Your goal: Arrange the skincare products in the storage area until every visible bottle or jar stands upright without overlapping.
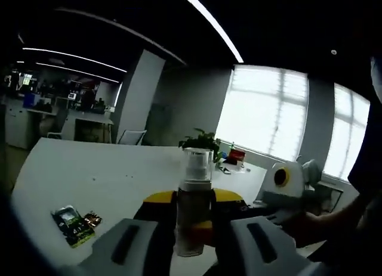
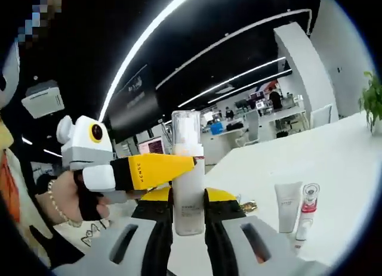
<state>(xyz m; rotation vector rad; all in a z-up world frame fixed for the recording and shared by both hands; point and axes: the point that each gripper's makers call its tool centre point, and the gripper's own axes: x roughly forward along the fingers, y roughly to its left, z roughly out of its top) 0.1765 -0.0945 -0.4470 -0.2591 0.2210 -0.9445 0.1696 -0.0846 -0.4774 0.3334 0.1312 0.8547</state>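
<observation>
Clearly both grippers meet on one tall frosted pump bottle with a clear cap (image 2: 188, 186), held upright above the white table (image 2: 334, 163); the right gripper (image 2: 188, 213) has its yellow-tipped jaws closed against the bottle's lower body, and the left gripper (image 1: 192, 219) seemingly clamps it too, though dim light obscures contact; a white squeeze tube (image 2: 287, 205) and a slim red-banded tube (image 2: 307, 210) stand on the table, just beside each other; small flat sachets (image 1: 74, 223) lie apart.

white table (image 2: 334, 163), yellow-tipped hand-held gripper (image 2: 190, 213), clear-capped white bottle (image 2: 188, 186)
</observation>
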